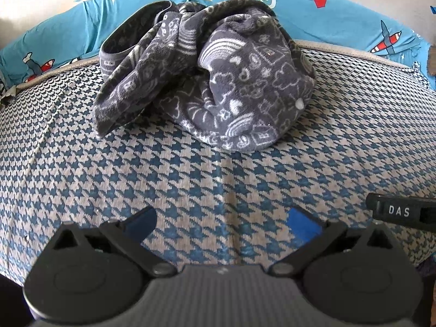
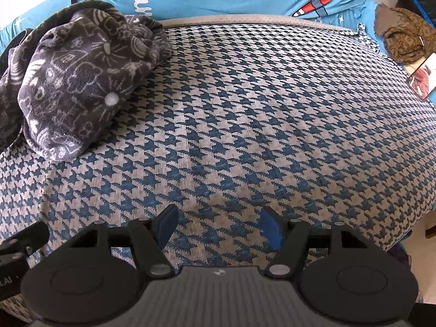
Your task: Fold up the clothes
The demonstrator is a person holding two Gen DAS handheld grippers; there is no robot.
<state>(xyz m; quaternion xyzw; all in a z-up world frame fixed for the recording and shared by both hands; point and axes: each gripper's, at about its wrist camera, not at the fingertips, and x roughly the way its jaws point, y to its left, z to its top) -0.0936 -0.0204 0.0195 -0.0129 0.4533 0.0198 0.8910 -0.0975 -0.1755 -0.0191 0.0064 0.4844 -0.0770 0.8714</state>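
**Crumpled fleece garment unfolded on bed, both claws empty**

Dark grey fleece garment [image 1: 207, 81] with white doodle print lay bunched in a heap on the houndstooth cover [image 1: 190, 179], toward the far edge of the bed. Not flat, not folded; a banded cuff or waistband looped up at its far left in the left wrist view. In the right wrist view the same heap sat at upper left [image 2: 79, 81], a small white dot visible on the fabric.

Left claw [image 1: 222, 223] hovered over bare blue-and-grey cover, well short of the garment, jaws spread wide, nothing between the blue pads [image 1: 303, 224]. Right claw [image 2: 220, 226] likewise over bare cover, jaws wide, nothing gripped, garment well off to its left. Each claw's edge showed in the other's view: a black part marked "DAS" at the right of the left view, a black part at lower left of the right view.

Behind the cover ran a bright blue sheet [image 1: 327, 19] printed with planes and white lettering. At far right in the right wrist view, a brown patterned cloth [image 2: 406, 35] lay bunched, with a phone [image 2: 422, 77] just beside it, screen lit.
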